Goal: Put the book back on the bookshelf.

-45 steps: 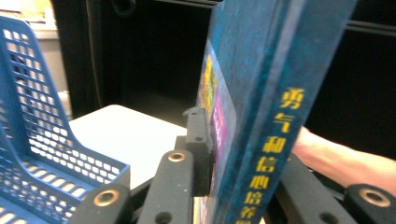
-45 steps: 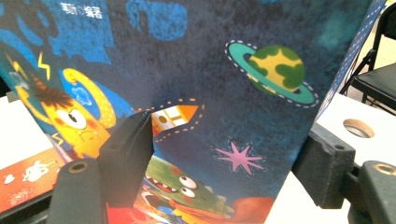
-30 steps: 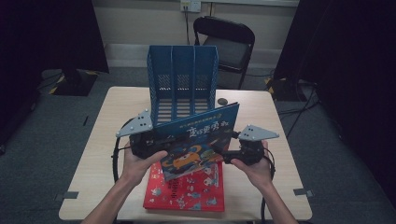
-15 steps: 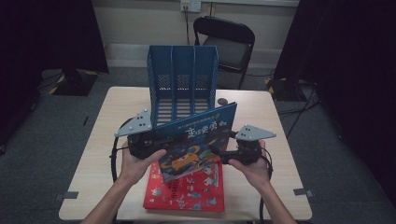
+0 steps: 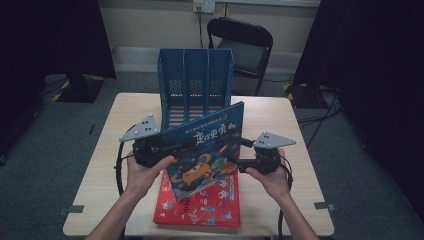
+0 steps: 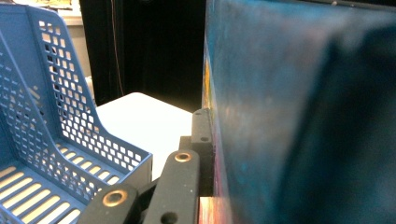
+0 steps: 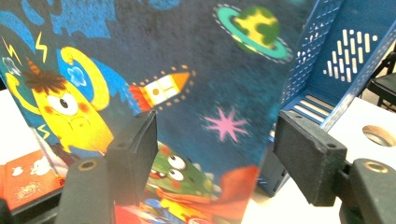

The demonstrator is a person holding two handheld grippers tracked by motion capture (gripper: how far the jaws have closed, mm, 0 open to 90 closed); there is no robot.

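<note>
A blue picture book [image 5: 205, 145] with cartoon monsters is held tilted above the table. My left gripper [image 5: 175, 146] is shut on its left edge; in the left gripper view one pad [image 6: 201, 140] presses flat against the cover [image 6: 280, 93]. My right gripper [image 5: 239, 162] is at the book's lower right edge. Its jaws have just been closing a little but stand wide apart [image 7: 215, 144]. The cover [image 7: 187, 70] lies behind them with no pad pressing on it. A red book [image 5: 200, 210] lies flat beneath.
A blue three-slot file rack [image 5: 196, 80] stands upright at the back of the light wooden table [image 5: 300, 150], close behind the book; it also shows beside each gripper [image 6: 46, 116] [image 7: 336, 56]. A black folding chair [image 5: 245, 45] stands beyond the table.
</note>
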